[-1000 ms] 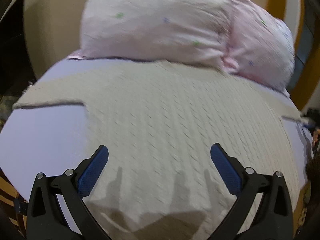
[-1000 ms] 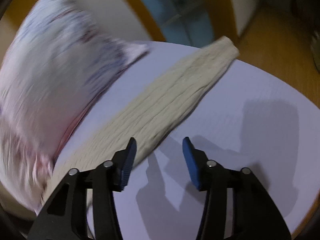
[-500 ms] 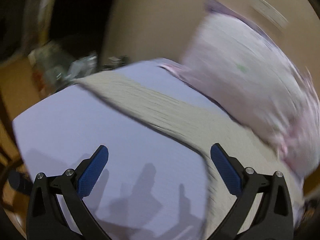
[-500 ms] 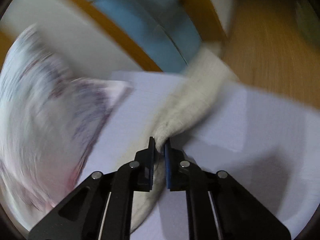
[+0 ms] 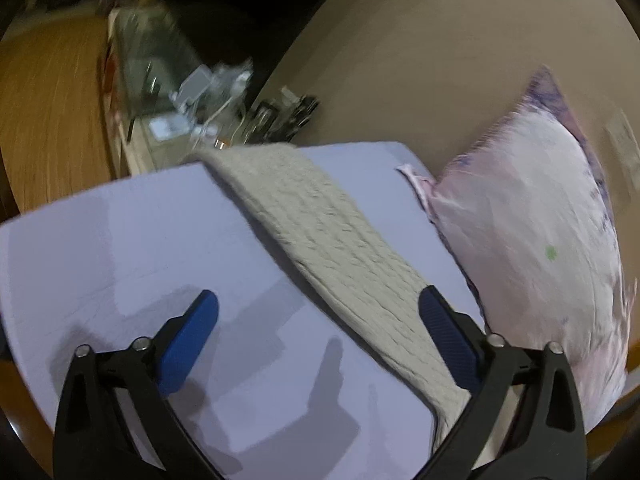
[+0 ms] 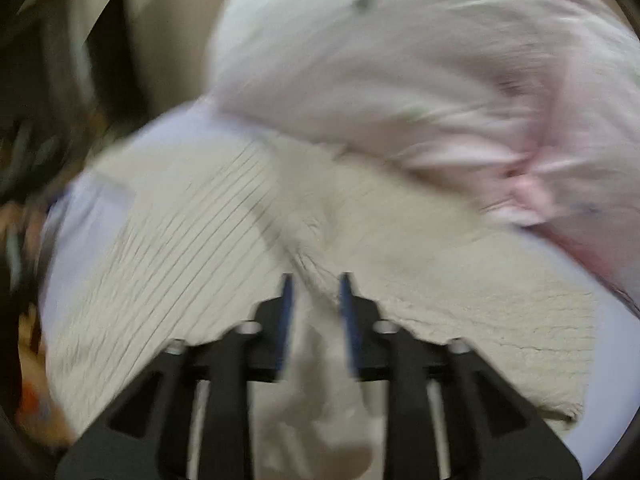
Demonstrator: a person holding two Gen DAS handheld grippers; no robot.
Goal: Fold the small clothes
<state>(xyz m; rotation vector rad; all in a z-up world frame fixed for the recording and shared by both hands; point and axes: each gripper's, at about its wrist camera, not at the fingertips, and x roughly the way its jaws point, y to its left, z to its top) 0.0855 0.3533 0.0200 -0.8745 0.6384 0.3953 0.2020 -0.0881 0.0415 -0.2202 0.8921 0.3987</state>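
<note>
A cream knitted sweater lies on a pale lilac bed sheet [image 5: 120, 240]. In the left wrist view one long sleeve [image 5: 320, 236] runs from the far bed edge toward my left gripper [image 5: 320, 320], which is open and empty, its right finger beside the sleeve. In the right wrist view my right gripper [image 6: 314, 308] is shut on a bunched fold of the other sleeve, held over the sweater body [image 6: 180, 264]. That view is blurred.
A pink patterned pillow [image 5: 532, 232] lies against the beige headboard [image 5: 440, 60], also seen in the right wrist view [image 6: 400, 60]. A cluttered side shelf [image 5: 200, 92] and wooden floor [image 5: 48, 112] lie past the bed's far edge.
My right gripper closed on the right sleeve and carried it in over the sweater body. My left gripper swung from the sweater body out to the left sleeve, staying open.
</note>
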